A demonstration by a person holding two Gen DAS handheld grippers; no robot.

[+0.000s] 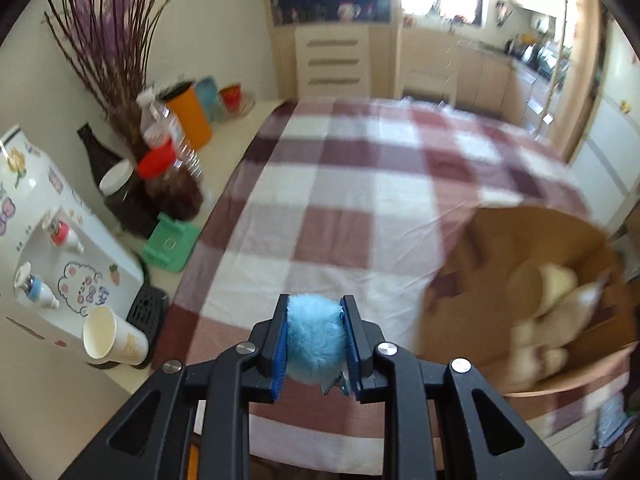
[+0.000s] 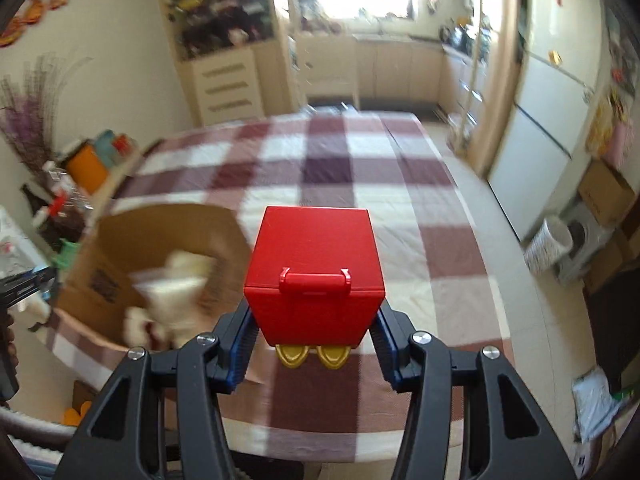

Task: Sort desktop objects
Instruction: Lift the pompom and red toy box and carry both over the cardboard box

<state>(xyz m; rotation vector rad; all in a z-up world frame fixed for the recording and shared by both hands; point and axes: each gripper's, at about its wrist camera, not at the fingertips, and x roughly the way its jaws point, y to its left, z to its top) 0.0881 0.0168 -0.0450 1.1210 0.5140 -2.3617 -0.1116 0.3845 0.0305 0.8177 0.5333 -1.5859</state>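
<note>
Holding a fluffy light-blue pompom (image 1: 316,340), the left gripper (image 1: 316,342) has its 2 blue-padded fingers pressed on both sides of the ball, which fills the gap between them. A small metal clip shows under the ball, near the right finger. The gripper is above the near part of a table covered with a checked cloth (image 1: 340,200) in dark red and white. To the right of it stands an open cardboard box (image 1: 460,280), and inside the box lie pale soft toys (image 1: 552,304), blurred, so I cannot tell their exact kind.

The right gripper (image 2: 314,320) is closed on a red box (image 2: 316,276) with a hinged lid and a red clasp on the front. Its 2 fingers touch the lower side walls of the box, and 2 small golden feet show under it. In the right wrist view the red box is above the checked cloth (image 2: 360,168), and the cardboard box (image 2: 160,240) is just to its left.

At the left edge of the table stand an orange cup (image 1: 190,120), a paper cup (image 1: 110,338) and a white water dispenser (image 1: 48,232).
</note>
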